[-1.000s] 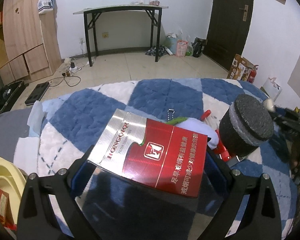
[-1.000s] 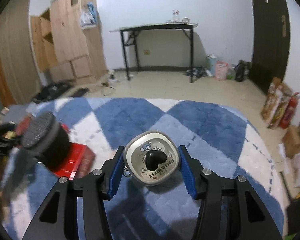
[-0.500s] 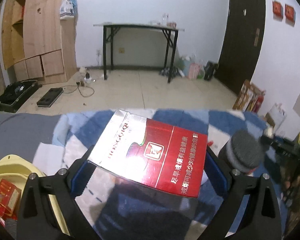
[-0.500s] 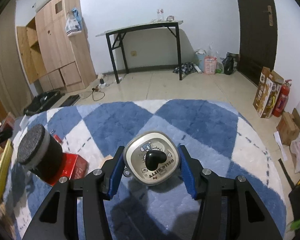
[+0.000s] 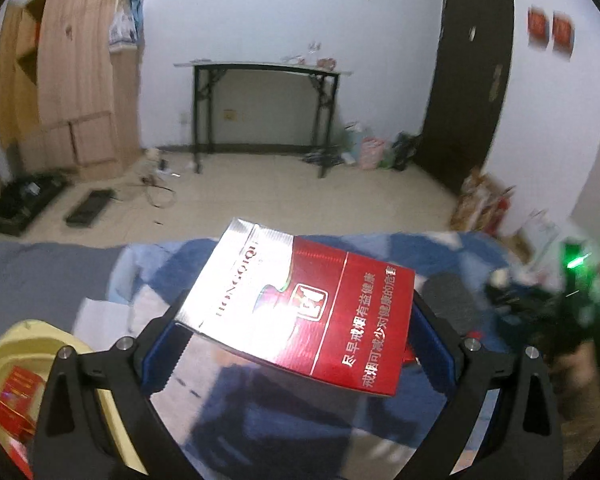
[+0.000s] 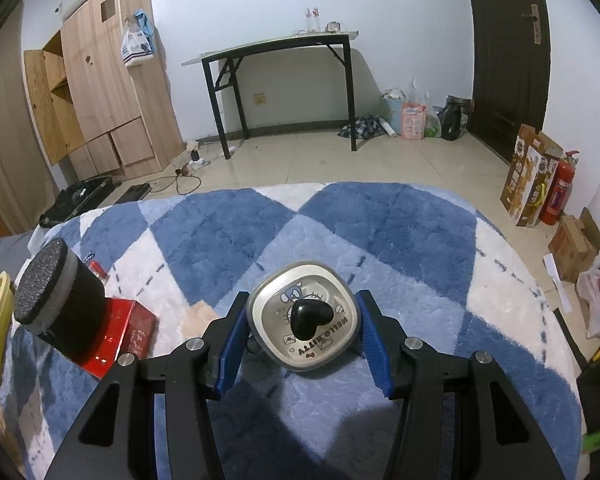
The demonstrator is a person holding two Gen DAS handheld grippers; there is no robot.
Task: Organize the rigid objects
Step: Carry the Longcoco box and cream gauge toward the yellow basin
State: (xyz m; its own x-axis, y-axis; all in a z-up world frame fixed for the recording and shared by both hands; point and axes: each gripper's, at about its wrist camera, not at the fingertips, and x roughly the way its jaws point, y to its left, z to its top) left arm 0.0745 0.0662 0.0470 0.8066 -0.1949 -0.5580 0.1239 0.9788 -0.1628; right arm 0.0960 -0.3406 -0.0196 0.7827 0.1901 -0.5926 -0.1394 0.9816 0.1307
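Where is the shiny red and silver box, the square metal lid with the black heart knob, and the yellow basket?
Red and silver box [image 5: 300, 312]: left wrist view, top face.
Square metal lid [image 6: 304, 316]: right wrist view, knob.
Yellow basket [image 5: 20, 340]: left wrist view, rim.

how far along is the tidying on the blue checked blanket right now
Done: one red pack already lies in the yellow basket. In hand: left gripper holds a red-and-silver carton; right gripper holds a metal lid. Left: another red box on the blanket.
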